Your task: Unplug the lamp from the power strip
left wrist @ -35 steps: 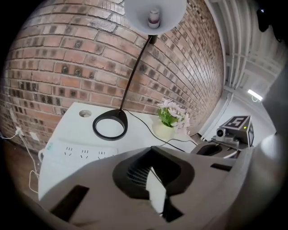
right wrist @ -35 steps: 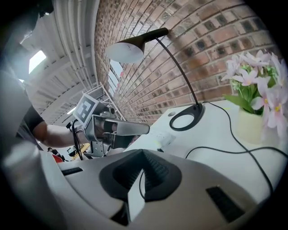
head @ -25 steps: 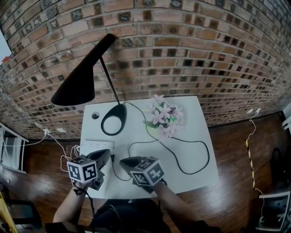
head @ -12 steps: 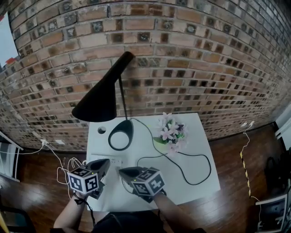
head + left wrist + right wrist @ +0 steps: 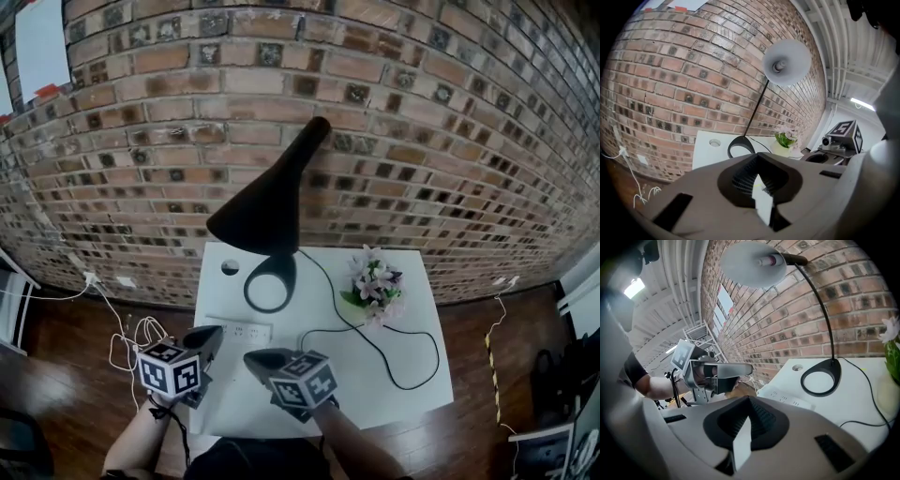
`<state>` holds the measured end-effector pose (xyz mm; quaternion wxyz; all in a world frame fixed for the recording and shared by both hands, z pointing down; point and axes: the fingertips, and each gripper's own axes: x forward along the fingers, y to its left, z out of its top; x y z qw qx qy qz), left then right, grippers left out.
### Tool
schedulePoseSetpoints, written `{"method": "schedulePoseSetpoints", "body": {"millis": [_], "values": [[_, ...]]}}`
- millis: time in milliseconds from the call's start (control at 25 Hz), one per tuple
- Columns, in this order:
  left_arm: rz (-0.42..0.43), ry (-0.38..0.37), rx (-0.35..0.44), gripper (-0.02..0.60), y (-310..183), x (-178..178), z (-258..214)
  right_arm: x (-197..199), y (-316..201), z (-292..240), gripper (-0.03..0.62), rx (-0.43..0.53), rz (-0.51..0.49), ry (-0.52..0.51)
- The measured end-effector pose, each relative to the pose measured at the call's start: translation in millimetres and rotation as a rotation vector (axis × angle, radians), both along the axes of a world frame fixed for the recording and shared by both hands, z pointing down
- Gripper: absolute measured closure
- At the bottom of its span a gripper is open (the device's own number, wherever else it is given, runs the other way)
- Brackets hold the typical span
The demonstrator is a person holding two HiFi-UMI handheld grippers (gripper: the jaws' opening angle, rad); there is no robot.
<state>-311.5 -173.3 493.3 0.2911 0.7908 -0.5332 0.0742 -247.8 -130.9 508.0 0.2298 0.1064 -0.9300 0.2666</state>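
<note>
In the head view the black lamp [image 5: 267, 211] stands with its ring base [image 5: 269, 281] on the white table [image 5: 403, 394]. Its black cable [image 5: 412, 361] loops right and comes back toward the middle. The white power strip [image 5: 239, 330] lies near the table's front left; no plug shows in its sockets [image 5: 785, 398]. My left gripper [image 5: 216, 331] is shut and empty at the strip's left end. My right gripper [image 5: 249, 355] is shut and empty just in front of the strip. Both pairs of jaws [image 5: 761, 190] [image 5: 743, 427] stand together. Where the cable ends I cannot make out.
A pot of pink flowers [image 5: 375, 284] stands at the table's right, inside the cable's curve. A brick wall [image 5: 422, 141] rises right behind the table. White cords [image 5: 131, 342] lie on the wooden floor to the left. A round hole [image 5: 230, 267] marks the table's back left corner.
Both grippers have shifted left along the table's front relative to the power strip. The head view has tilted up, so more of the wall shows.
</note>
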Motion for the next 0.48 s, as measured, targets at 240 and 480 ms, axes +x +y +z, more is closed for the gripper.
{"method": "schedulePoseSetpoints", "body": {"millis": [240, 480], "values": [[-0.016, 0.048, -0.001, 0.557, 4.8, -10.7, 5.4, -3.0, 2.6, 9.5, 0.594, 0.012, 0.018, 0.039], [-0.041, 0.150, 0.009, 0.557, 8.4, -17.0, 0.8, -17.2, 11.1, -8.0, 0.593, 0.059, -0.016, -0.026]]}}
